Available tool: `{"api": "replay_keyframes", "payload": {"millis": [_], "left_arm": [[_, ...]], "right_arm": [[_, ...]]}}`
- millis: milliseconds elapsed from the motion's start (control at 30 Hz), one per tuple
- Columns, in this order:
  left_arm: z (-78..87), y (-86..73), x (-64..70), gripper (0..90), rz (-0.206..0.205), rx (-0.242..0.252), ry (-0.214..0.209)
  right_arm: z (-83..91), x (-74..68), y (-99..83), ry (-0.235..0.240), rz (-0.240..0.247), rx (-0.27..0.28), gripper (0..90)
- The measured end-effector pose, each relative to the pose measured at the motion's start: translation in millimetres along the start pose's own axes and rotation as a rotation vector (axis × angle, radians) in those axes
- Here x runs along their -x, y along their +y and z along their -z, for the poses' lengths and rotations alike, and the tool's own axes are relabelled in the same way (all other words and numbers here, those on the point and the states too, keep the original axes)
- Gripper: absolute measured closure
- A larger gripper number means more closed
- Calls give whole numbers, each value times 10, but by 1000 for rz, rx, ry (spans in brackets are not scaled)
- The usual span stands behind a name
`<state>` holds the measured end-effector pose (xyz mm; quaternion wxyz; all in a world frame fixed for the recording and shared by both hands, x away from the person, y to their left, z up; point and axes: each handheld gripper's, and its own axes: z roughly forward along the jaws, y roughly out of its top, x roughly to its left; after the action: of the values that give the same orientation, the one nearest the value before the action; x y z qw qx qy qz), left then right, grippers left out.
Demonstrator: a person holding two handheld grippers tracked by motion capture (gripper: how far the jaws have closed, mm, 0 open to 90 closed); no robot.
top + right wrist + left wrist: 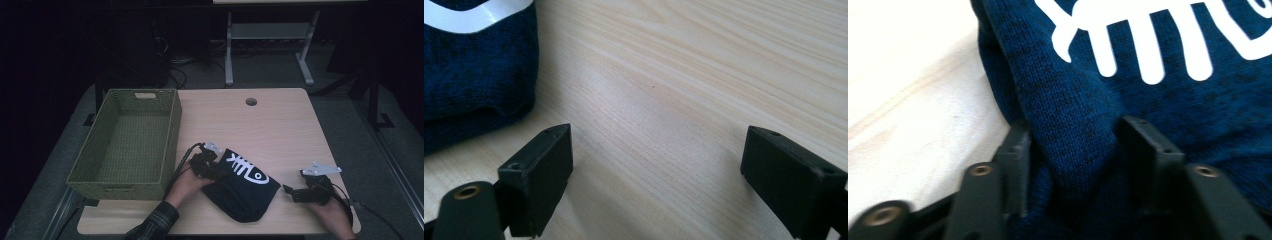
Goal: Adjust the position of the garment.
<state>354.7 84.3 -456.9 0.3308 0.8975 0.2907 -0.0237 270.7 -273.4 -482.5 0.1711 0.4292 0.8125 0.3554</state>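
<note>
A folded dark blue knit garment (245,192) with a white fish-skeleton print lies on the wooden table (270,125) near its front edge. My left gripper (216,171) is at the garment's left edge. In the left gripper view its jaws are closed on a raised fold of the blue garment (1128,65), with my left gripper (1080,135) pinching the fabric. My right gripper (288,190) rests low over the table just right of the garment, apart from it. In the right gripper view my right gripper (659,150) stands open over bare wood, the garment's edge (469,75) at upper left.
An empty green woven basket (172,135) stands on the table's left side, close to my left gripper. A round cable hole (251,102) sits near the far edge. A white table frame (270,35) stands on the floor beyond.
</note>
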Motion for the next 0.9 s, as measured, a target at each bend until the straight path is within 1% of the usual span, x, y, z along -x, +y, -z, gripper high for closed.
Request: {"api": "replay_keyframes", "payload": {"millis": [33,67,100,133,233,300,367,400,433,533,567,733,800,900], "left_arm": [[-4,8,-5,576,6,-8,-18],[-7,14,-7,617,12,-10,-23],[-5,24,-17,642,7,-25,-31],[-8,36,-7,665,13,-27,-33],[-5,63,22,703,-13,-45,-19],[-1,78,40,713,-17,-50,-11],[15,93,42,720,-21,-65,-14],[16,98,47,722,-8,-64,-18],[23,111,52,724,-2,-73,-24],[63,166,85,729,-13,-94,-20],[78,187,107,729,-9,-92,-14],[157,275,174,731,13,-108,-14],[207,317,195,731,26,-109,-24],[277,378,222,731,24,-114,-30]], "right_arm": [[0,0,0,0,0,0,130],[0,0,0,0,-1,0,130],[0,0,0,0,0,0,130],[0,0,0,0,0,0,131],[0,1,-1,0,0,0,131],[1,1,0,-1,0,1,132],[1,3,-1,-1,2,0,132],[1,3,0,-1,2,0,133],[1,3,-1,0,2,0,133],[1,5,-1,0,4,1,132],[1,3,-1,-1,2,0,132],[2,1,-1,0,-1,-2,132],[2,1,-1,0,-1,-2,132],[2,1,0,0,-1,-2,132]]}}
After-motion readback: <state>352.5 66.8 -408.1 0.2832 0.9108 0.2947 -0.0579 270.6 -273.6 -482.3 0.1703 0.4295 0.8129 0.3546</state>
